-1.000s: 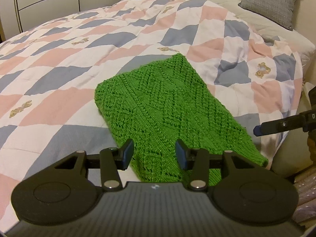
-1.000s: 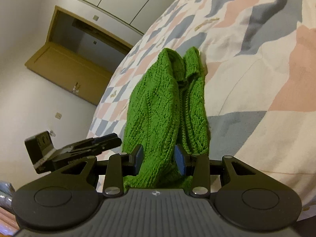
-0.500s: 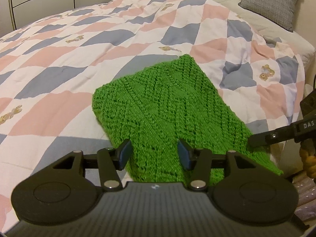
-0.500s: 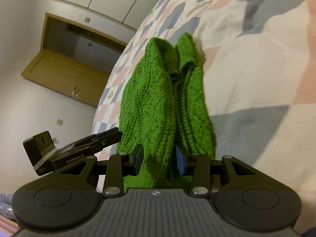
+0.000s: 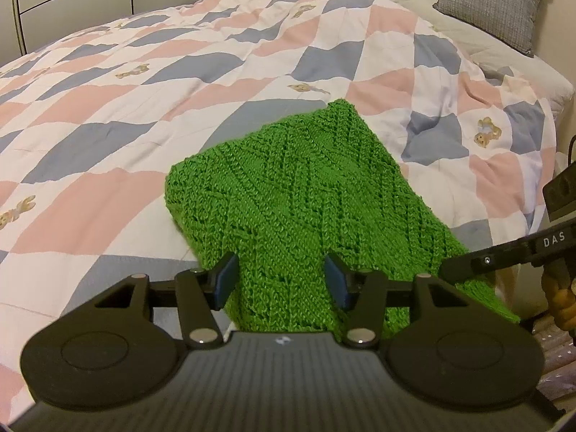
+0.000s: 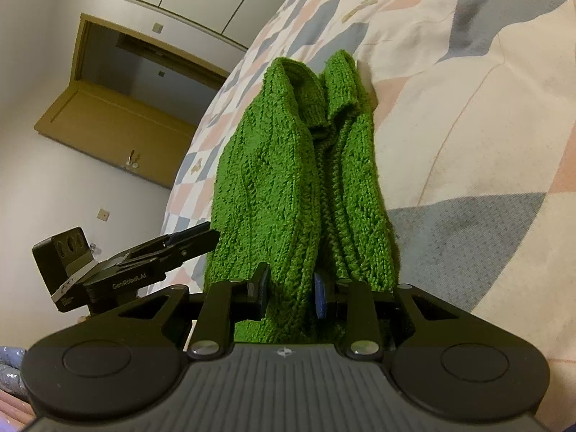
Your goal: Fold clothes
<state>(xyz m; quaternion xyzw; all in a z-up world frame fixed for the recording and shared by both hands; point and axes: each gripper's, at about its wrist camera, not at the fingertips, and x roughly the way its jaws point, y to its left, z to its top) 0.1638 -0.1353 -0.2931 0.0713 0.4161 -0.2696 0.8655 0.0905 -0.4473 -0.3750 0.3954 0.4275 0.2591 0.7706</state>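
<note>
We have a green knitted sweater (image 5: 298,212) lying on the bed (image 5: 108,115) near its front edge, at about 6 o'clock on the patchwork quilt (image 5: 360,36). It is already folded into a long, narrow bundle — in the right wrist view two thick layers lie side by side with a crease between them, and the ribbed cuffs or collar edges show at the far end, at 12 o'clock.

Our left claw (image 5: 281,280) is open, its blue pads spread apart above the near end of the sweater and not pinching anything. Our right claw (image 6: 291,289) has its pads set on either side of one thick fold at the near end. The knit fills the gap between them, yet we cannot tell for sure whether they are pressing it or only bracketing it. In the left wrist view the right claw's fingers reach in from 3 o'clock toward the sweater's near right corner.

We judge the lengthwise folds done. What looks left is one more fold across — bringing the near end over toward the far end to make a compact square — and then smoothing or setting it aside. A grey pillow (image 5: 493,0) sits well apart, at 1 o'clock.
</note>
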